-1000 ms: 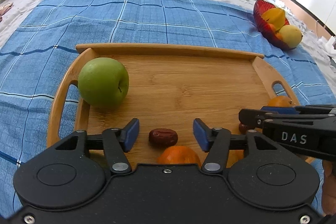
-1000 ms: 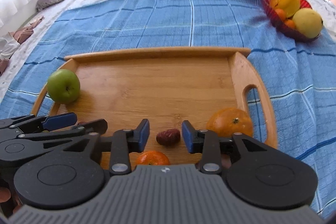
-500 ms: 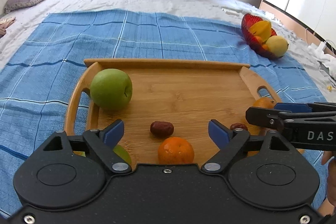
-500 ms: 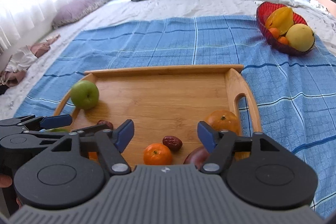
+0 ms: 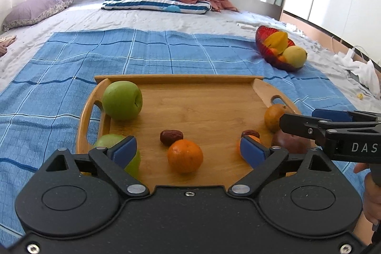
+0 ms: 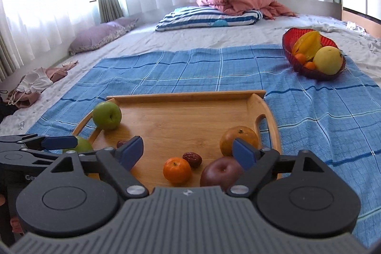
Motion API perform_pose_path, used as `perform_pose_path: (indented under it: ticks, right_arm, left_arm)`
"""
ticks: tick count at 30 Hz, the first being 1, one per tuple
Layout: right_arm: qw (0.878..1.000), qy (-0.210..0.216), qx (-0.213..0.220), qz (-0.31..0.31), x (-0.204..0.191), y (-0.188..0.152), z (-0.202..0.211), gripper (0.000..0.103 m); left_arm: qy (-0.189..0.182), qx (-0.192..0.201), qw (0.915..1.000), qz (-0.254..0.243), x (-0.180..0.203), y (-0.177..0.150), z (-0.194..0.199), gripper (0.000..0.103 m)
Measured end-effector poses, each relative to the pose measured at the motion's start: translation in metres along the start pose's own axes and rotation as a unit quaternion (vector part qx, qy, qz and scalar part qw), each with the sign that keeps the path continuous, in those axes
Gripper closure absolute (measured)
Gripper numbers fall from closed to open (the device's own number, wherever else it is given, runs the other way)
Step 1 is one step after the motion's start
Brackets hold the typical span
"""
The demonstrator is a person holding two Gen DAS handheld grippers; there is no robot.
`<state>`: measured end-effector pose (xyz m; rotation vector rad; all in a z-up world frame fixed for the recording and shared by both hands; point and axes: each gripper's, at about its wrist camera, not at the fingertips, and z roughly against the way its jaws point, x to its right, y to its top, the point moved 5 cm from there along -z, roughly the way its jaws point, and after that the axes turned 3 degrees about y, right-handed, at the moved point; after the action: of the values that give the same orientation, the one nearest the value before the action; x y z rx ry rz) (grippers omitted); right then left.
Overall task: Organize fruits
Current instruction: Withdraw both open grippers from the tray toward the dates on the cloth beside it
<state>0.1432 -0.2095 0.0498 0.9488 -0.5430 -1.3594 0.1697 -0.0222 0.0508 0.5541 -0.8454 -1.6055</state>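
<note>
A wooden tray [image 5: 202, 108] [image 6: 181, 120] on a blue checked cloth holds two green apples [image 5: 122, 100] [image 6: 82, 144], a small orange [image 5: 185, 156] [image 6: 177, 169], a dark date [image 5: 171, 136] [image 6: 192, 158], a red apple [image 6: 221, 173] and a bigger orange [image 6: 238, 137]. My left gripper [image 5: 188, 151] hovers over the tray's near edge. Its jaws are opening, and the pads touch nothing. My right gripper [image 6: 188, 150] stands beside it on the right, jaws also opening, holding nothing. Each gripper shows at the side of the other's view: the right gripper [image 5: 333, 125] and the left gripper [image 6: 47, 142].
A red bowl [image 5: 278, 51] [image 6: 312, 54] with a starfruit, a yellow fruit and small oranges sits at the far right of the cloth. Pillows and a pink blanket [image 6: 238, 1] lie at the bed's far end. Crumpled clothes [image 6: 35, 85] lie off the cloth to the left.
Both grippers have drawn back from the tray and lifted, and their jaws have spread much wider. The dates that lay between the pads now rest further ahead. More fruit has come into view.
</note>
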Motion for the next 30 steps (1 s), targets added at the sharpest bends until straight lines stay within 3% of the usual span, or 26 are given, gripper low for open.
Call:
perform_pose_path:
  ticks: [21, 30]
  right_arm:
    - [0.996, -0.032, 0.078, 0.016, 0.009, -0.048, 0.037, 0.006]
    - [0.992, -0.044, 0.105, 0.051, 0.002, -0.062, 0.047, 0.001]
  left_arm:
    - [0.012, 0.036, 0.999, -0.024, 0.017, -0.048, 0.026, 0.002]
    - [0.016, 0.048, 0.9983, -0.029, 0.019, -0.062, 0.032, 0.001]
